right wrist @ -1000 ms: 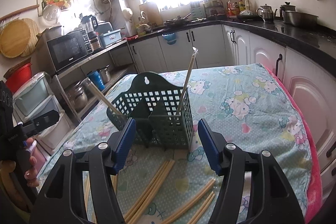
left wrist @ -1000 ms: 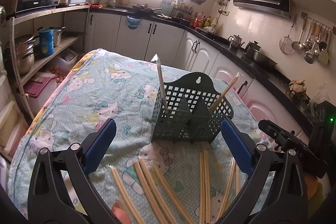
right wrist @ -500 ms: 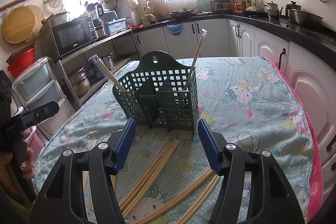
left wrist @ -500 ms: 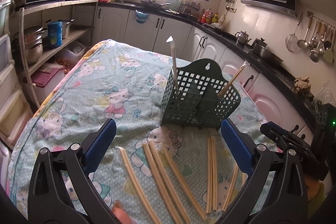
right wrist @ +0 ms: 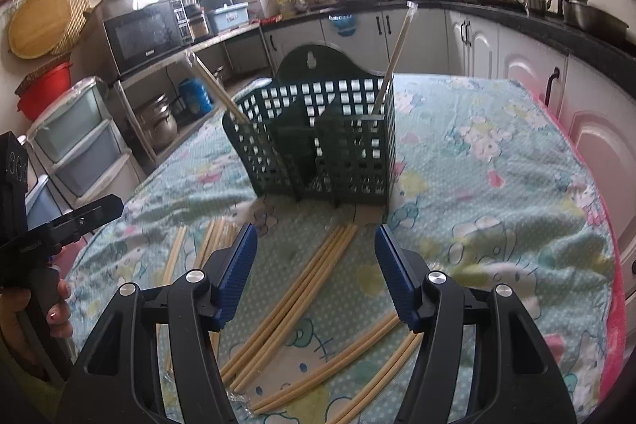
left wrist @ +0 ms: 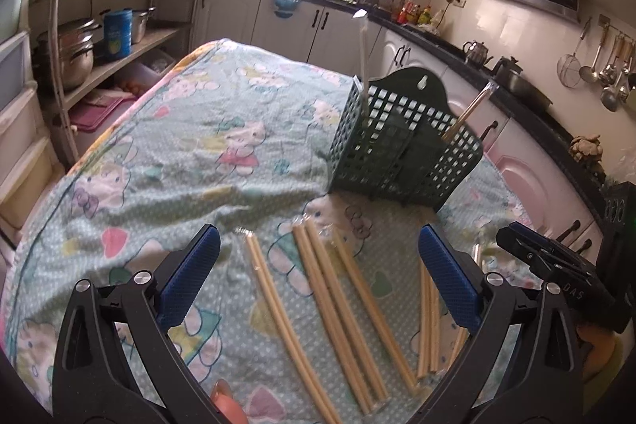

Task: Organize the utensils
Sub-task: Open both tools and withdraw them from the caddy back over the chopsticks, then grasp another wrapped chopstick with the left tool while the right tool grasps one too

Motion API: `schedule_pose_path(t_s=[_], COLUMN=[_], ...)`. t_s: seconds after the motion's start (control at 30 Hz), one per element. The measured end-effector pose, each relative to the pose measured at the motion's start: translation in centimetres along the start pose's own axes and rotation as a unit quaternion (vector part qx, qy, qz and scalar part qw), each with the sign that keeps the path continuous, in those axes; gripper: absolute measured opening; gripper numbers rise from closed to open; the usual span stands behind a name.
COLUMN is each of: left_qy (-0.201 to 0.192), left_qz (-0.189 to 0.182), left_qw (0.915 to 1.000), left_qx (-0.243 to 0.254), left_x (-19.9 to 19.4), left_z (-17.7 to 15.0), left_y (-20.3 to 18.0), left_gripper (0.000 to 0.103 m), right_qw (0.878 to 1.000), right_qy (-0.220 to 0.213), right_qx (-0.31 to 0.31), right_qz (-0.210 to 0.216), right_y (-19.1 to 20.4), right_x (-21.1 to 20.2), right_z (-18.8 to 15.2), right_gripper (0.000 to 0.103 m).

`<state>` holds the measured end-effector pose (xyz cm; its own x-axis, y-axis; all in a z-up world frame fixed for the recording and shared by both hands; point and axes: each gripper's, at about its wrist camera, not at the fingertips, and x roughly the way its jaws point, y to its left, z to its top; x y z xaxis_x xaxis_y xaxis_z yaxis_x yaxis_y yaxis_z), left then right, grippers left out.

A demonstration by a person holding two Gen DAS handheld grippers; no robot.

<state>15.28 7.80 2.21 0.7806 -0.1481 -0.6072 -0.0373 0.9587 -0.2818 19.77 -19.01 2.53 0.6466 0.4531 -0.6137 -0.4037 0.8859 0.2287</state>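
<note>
The loose chopsticks [left wrist: 338, 308] lie on the tablecloth [left wrist: 167, 146] just in front of the green basket [left wrist: 401, 150]; their near ends run behind the gripper arms and off the frame's lower edge. Two more chopsticks [right wrist: 391, 66] stand tilted in the basket's outer compartments, their lower parts hidden by its grid wall. The left gripper [left wrist: 318, 277] is spread wide over the loose ones, holding nothing. The right gripper [right wrist: 316, 273] is likewise spread and empty. Kitchen cabinets [right wrist: 469, 38] and a microwave [right wrist: 145, 34] stand behind the basket, the window glare washing out detail.
</note>
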Motion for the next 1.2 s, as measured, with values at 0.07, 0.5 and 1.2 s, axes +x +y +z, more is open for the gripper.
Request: schedule_pose_path(t_s=[0.07, 0.5, 1.2], left_qy=[0.008, 0.062, 0.098], left_qz=[0.006, 0.019, 0.020], left_qw=[0.9999, 0.9975, 0.9943], left_qx=[-0.006, -0.028, -0.037], left_x=[0.5, 4.6, 8.0], left_z=[-0.5, -2.3, -2.7], left_y=[0.5, 2.5, 3.7], left_gripper=[0.091, 0.066, 0.033], right_qw=[1.000, 0.996, 0.990], right_qy=[0.010, 0.083, 0.114], right_qx=[-0.002, 0.028, 0.084], right_qz=[-0.004, -0.019, -0.014], right_y=[0.0, -1.4, -4.0], right_x=[0.6, 6.4, 11.6], right_z=[-0.3, -1.1, 0.1], right_gripper=[0.059, 0.050, 0.025])
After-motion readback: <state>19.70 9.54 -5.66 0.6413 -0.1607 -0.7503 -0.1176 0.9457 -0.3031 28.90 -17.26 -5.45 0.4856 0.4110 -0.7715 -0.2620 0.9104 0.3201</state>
